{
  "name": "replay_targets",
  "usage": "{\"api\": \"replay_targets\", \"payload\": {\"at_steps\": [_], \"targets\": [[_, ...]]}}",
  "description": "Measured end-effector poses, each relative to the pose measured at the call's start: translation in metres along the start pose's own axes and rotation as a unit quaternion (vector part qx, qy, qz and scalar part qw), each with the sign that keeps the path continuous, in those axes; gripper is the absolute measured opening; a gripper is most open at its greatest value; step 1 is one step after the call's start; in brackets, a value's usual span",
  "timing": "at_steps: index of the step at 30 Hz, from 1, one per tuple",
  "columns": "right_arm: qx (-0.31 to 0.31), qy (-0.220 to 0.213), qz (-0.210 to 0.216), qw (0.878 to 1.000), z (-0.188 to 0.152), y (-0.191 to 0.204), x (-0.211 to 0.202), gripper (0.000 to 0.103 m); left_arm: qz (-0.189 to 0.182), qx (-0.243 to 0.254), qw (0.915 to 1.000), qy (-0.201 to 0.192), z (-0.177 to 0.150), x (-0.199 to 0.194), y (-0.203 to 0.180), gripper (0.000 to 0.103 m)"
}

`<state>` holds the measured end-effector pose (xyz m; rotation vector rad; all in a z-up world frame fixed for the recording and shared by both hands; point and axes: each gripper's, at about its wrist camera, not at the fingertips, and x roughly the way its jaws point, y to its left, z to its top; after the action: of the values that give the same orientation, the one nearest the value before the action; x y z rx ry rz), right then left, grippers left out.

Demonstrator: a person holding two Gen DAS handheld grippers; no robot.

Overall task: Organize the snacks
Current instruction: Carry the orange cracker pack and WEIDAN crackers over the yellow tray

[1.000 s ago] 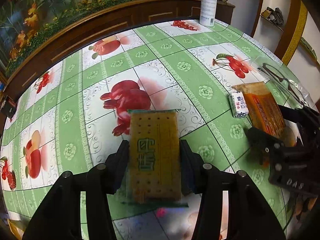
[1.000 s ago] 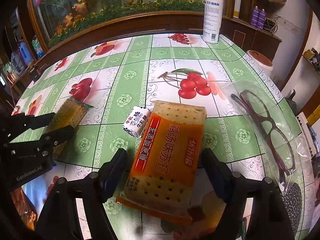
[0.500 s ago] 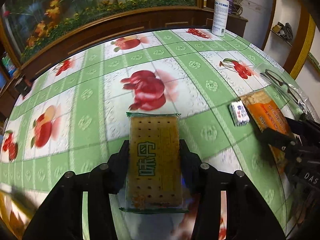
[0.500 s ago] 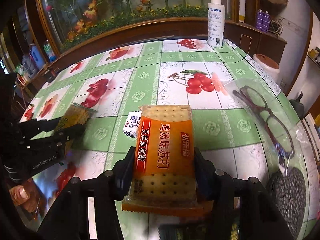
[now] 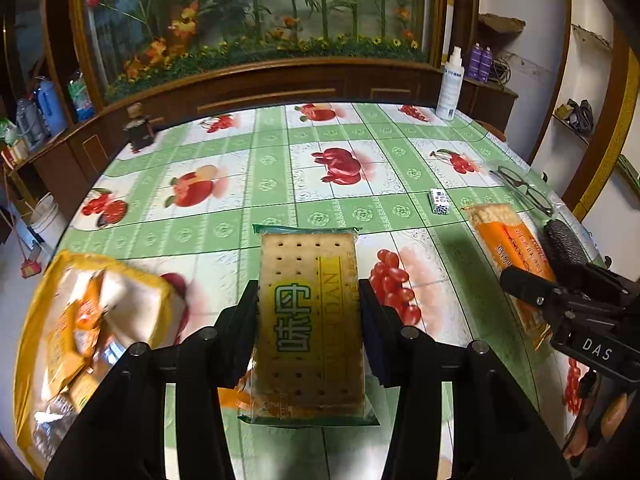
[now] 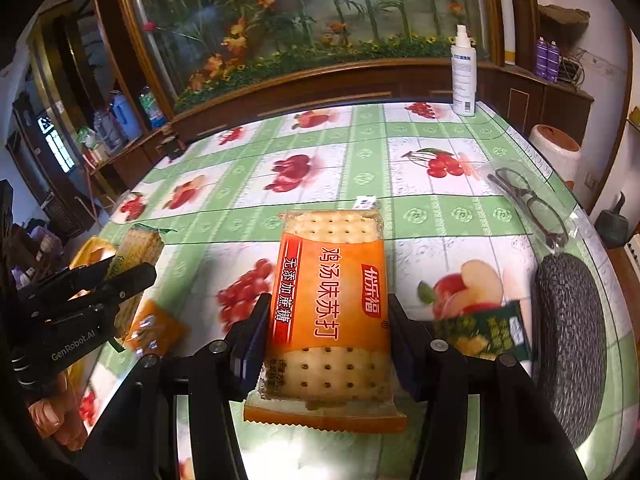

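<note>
My left gripper point(image 5: 308, 300) is shut on a green-lettered cracker pack point(image 5: 310, 320) and holds it above the table. My right gripper point(image 6: 328, 320) is shut on an orange cracker pack point(image 6: 330, 312), also lifted. Each gripper shows in the other's view: the right one point(image 5: 520, 280) with the orange pack point(image 5: 508, 240), the left one point(image 6: 132, 276) with the green pack point(image 6: 138, 248). A yellow bag of snacks point(image 5: 84, 328) lies at the left. A small white candy point(image 5: 439, 201) lies on the table beyond.
The fruit-print tablecloth point(image 5: 280, 168) covers the table. Glasses in a clear sleeve point(image 6: 528, 204) and a dark woven pad point(image 6: 568, 328) lie at the right. A green sachet point(image 6: 488, 328) and an orange sachet point(image 6: 156, 328) lie near. A spray bottle point(image 6: 464, 76) stands at the back.
Both grippers have lifted and pulled back from the table with their cracker packs. The right gripper closed on the orange pack. The yellow snack bag has come into the left view.
</note>
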<state>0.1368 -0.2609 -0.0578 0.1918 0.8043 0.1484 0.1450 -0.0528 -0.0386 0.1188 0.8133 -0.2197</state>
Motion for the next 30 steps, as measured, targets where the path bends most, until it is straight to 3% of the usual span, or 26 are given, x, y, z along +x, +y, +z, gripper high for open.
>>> {"api": "replay_targets", "payload": {"at_steps": [12, 30], "targets": [[-0.021, -0.006, 0.078, 0.997, -0.038, 0.051, -0.040, 0.055, 0.060, -0.051, 0.9963, -0.033, -0.047, -0.070, 0.038, 0.045], [-0.096, 0.007, 0.136, 0.986, -0.050, 0.143, -0.039, 0.055, 0.126, -0.107, 0.9853, -0.042, -0.092, -0.107, 0.110, 0.045]]}}
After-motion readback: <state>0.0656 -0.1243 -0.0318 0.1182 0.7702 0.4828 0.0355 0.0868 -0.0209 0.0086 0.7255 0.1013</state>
